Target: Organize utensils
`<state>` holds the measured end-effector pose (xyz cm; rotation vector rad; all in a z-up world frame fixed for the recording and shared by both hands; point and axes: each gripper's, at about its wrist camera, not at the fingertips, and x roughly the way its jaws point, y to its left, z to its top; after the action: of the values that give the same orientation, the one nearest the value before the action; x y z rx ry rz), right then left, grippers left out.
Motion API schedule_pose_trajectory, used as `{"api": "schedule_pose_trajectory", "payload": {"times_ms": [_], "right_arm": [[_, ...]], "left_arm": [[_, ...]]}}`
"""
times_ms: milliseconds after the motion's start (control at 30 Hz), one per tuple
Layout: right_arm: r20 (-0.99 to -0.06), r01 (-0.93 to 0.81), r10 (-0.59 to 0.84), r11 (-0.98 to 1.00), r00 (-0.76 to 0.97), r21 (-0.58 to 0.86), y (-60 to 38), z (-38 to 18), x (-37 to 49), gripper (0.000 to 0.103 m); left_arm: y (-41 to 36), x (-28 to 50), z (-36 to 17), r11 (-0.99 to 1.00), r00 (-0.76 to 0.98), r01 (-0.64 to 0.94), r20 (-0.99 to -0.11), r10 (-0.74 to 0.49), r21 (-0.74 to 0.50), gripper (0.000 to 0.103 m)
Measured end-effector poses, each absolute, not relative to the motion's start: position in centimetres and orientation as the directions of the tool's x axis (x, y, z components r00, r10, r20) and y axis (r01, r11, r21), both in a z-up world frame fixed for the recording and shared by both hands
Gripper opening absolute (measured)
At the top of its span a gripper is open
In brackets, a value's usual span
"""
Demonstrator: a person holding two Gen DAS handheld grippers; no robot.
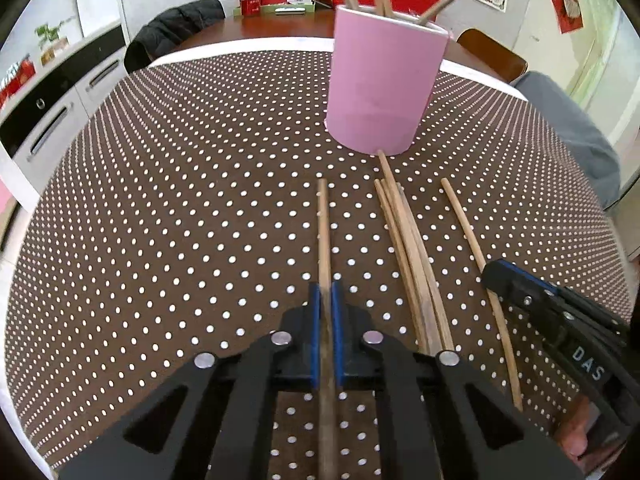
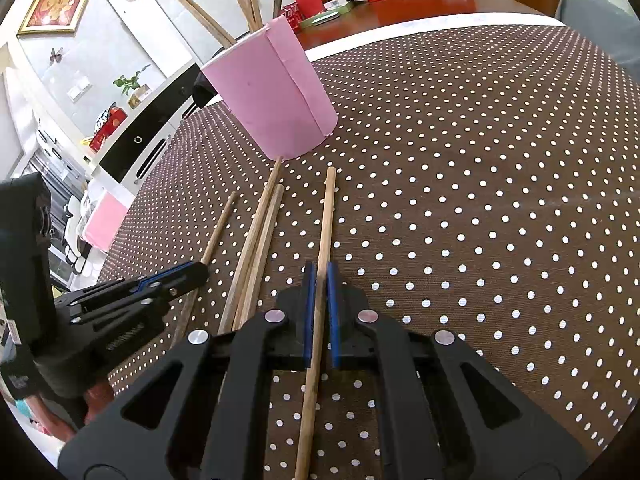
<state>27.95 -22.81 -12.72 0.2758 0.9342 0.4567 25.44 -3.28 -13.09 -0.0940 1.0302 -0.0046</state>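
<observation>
Both grippers clamp a chopstick each: the left gripper (image 1: 326, 300) pinches the leftmost chopstick (image 1: 323, 224), the right gripper (image 2: 320, 280) the rightmost chopstick (image 2: 326, 216). Best lift is steady, tip up, then drop into the pink holder (image 1: 380, 80) on the desk (image 1: 160, 200). Three loose chopsticks (image 1: 404, 240) lie between; at least four already stand inside.

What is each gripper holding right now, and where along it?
Each is shut on its own wooden chopstick lying on the tablecloth: left gripper and right gripper, both around mid-length.
</observation>
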Motion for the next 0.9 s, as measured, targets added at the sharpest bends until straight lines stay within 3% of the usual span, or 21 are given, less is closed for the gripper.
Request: {"api": "schedule_pose_trajectory", "payload": {"times_ms": [300,900], "right_arm": [[-0.700,-0.260,0.446,0.895,0.557,0.363,-21.8,-11.6,27.6,0.006],[-0.555,-0.353,0.428,0.904,0.713,0.243,-20.4,-3.6,23.9,0.005]], "left_arm": [[-0.2,24.6,-12.7,0.990,0.558,-0.050,-0.826,-0.081,-0.131,0.007],[-1.7,20.8,-2.6,0.993,0.783,0.059,-0.612,-0.107,-0.098,0.007]]}}
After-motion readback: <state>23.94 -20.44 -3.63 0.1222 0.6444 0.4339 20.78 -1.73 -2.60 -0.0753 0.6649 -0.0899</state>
